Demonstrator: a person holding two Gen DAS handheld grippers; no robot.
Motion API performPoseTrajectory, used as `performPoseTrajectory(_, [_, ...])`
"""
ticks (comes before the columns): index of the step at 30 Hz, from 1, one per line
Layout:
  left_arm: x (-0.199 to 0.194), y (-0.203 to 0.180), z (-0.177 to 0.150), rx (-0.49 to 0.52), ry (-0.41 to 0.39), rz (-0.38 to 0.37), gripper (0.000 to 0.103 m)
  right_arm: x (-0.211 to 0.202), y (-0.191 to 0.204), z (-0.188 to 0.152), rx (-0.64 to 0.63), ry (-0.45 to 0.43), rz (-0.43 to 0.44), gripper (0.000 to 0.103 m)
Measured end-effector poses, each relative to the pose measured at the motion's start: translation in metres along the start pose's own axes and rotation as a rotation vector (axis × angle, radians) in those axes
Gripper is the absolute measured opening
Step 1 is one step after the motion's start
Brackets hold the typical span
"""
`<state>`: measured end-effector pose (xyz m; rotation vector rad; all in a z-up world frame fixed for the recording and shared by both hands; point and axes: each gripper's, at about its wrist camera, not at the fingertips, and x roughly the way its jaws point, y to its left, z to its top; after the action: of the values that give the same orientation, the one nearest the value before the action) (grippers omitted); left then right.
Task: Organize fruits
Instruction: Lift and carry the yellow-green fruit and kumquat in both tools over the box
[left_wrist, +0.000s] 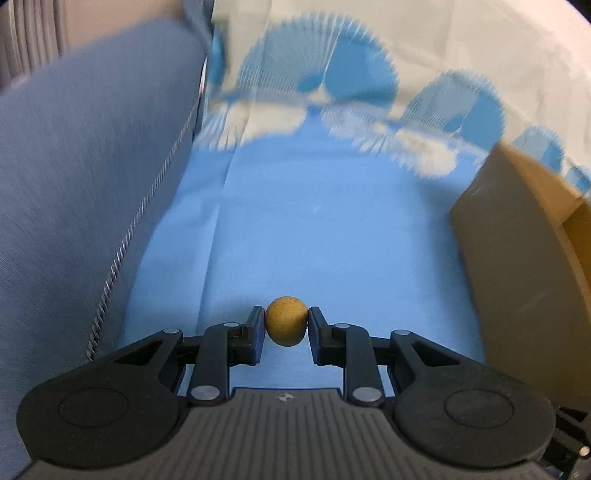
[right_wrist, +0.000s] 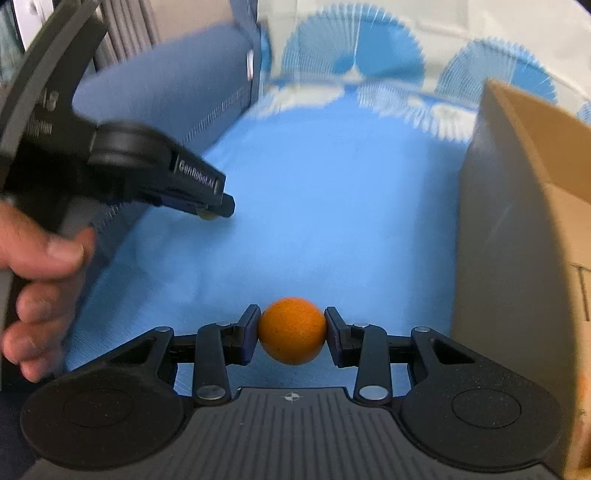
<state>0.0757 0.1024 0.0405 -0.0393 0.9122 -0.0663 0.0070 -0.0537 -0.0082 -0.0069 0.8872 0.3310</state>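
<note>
In my left wrist view, low centre, the left gripper (left_wrist: 286, 325) pinches a small tan fruit (left_wrist: 286, 321) at its fingertips, and in my right view the right gripper (right_wrist: 291, 330) pinches an orange (right_wrist: 291, 330) likewise, so either round fruit could roll free above the blue cloth (right_wrist: 332, 203).

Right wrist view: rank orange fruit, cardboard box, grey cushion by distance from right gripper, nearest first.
1. orange fruit: clamped in the right gripper.
2. cardboard box: close on the right.
3. grey cushion: far left, beyond the blue cloth.
</note>
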Motion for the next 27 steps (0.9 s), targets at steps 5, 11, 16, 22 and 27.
performPoseTrajectory(5, [-0.056,-0.019,-0.003,0.054,-0.192,-0.04,0.027,-0.051,-0.005,-0.002,0.014,-0.161,0.012,0.039])
performPoseTrajectory(11, [-0.101,-0.04,-0.015,0.12,-0.305,-0.083,0.027,-0.118,-0.03,-0.008,0.016,-0.363,0.016,0.039])
performPoseTrajectory(16, [-0.124,-0.052,-0.024,0.102,-0.34,-0.127,0.027,-0.164,-0.068,-0.012,0.005,-0.478,-0.023,0.039])
performPoseTrajectory(22, [-0.136,-0.075,-0.032,0.086,-0.34,-0.197,0.027,-0.198,-0.13,-0.008,0.044,-0.544,-0.075,0.039])
performPoseTrajectory(27, [-0.13,-0.109,-0.042,0.155,-0.328,-0.222,0.027,-0.203,-0.186,-0.015,0.174,-0.547,-0.124,0.039])
